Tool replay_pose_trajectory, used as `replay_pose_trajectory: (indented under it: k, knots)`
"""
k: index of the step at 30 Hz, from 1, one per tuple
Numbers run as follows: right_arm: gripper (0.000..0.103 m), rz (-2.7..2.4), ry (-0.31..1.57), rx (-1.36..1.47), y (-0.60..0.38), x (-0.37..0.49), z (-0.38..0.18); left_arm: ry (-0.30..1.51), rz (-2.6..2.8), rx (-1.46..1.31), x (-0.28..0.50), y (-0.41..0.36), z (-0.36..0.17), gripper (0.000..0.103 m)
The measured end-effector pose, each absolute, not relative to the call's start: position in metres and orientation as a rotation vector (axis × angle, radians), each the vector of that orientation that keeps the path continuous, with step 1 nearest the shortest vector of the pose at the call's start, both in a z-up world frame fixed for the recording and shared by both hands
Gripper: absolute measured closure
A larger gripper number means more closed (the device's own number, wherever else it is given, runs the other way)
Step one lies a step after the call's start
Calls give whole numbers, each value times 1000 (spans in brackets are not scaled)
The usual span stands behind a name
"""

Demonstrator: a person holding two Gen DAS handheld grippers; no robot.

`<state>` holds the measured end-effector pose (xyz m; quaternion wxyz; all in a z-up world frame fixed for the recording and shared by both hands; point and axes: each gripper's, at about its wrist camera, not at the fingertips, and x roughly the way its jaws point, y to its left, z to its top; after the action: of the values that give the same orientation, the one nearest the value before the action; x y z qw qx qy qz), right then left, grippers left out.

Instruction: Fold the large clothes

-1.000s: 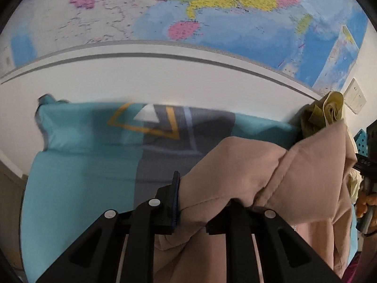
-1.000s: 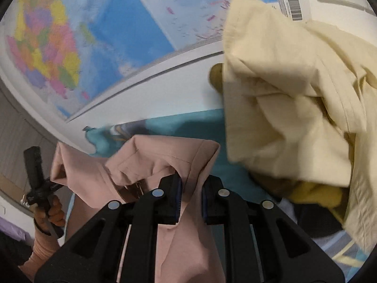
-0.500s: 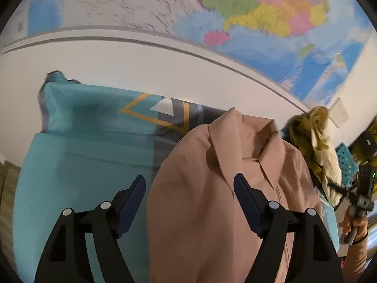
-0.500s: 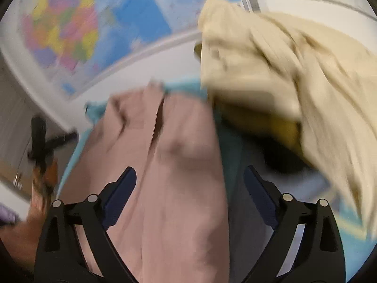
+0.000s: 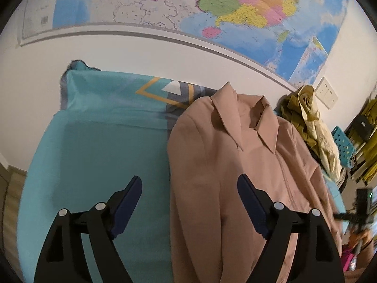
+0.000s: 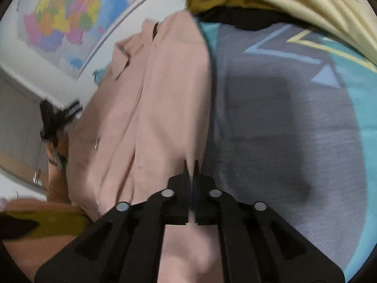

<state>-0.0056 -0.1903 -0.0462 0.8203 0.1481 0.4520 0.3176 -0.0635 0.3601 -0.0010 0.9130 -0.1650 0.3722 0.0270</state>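
Pink collared coat [image 5: 235,176] fills the left wrist view from the centre toward 5 o'clock, lying flat and collar-up on a teal and grey bedsheet [image 5: 99,146], with a heap of yellow and olive clothes [image 5: 308,122] at 2 o'clock and a wall map [image 5: 212,7] at 12. The left gripper [image 5: 189,202] is spread wide, its jaws opening a little further, and grips nothing, though the coat's left edge lies between its fingers. In the right wrist view the coat [image 6: 146,99] runs from 11 o'clock down to 6, and the right gripper [image 6: 191,165] is closed at the coat's right edge; whether cloth is pinched is unclear. Laying out looks finished; next comes taking a side or sleeve and folding it inward.
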Motion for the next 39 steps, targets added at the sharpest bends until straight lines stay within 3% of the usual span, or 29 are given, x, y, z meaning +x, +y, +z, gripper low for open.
replay_pose_trajectory:
  k: [9,14,15,17,18,19,21,23,27,32,33,35,36,37,39]
  knots:
    - [102,383,636,92,-245,3,89,760,115,-251,-96,361,-2,21]
    - [99,237,716,97,-259,66,56,835,142,-194,-105,359,-31,23]
    - [95,192,748,76,-259,74,43,847,136,-201,-108,359,-35,23]
    - [71,155,835,77,-253,91,18,856,107,-209,-121,356,-41,23]
    - [65,137,847,70,-250,93,12,852,98,-200,-125,354,-42,23]
    - [56,123,832,59,-246,90,12,845,85,-183,-130,349,-42,23]
    - [49,143,755,40,-234,75,24,842,53,-159,-137,339,-42,23]
    - [32,182,651,57,-223,53,42,830,8,-133,-144,327,-42,23]
    - [25,471,593,58,-176,22,52,803,-73,-116,-148,301,-41,23]
    - [22,746,719,-103,-77,15,11,896,-78,-88,-133,276,-56,23]
    - [22,762,743,-131,-64,15,0,909,-68,-99,-133,277,-59,28]
    - [23,764,798,-140,-52,22,-20,899,-49,-111,-136,281,-59,51]
    - [23,777,814,-117,-51,26,-25,903,-50,-122,-137,284,-59,78]
    - [23,793,825,-87,-52,29,-30,916,-44,-148,-138,288,-57,94]
    - [24,786,819,-82,-55,30,-33,892,21,-103,-143,289,-43,98]
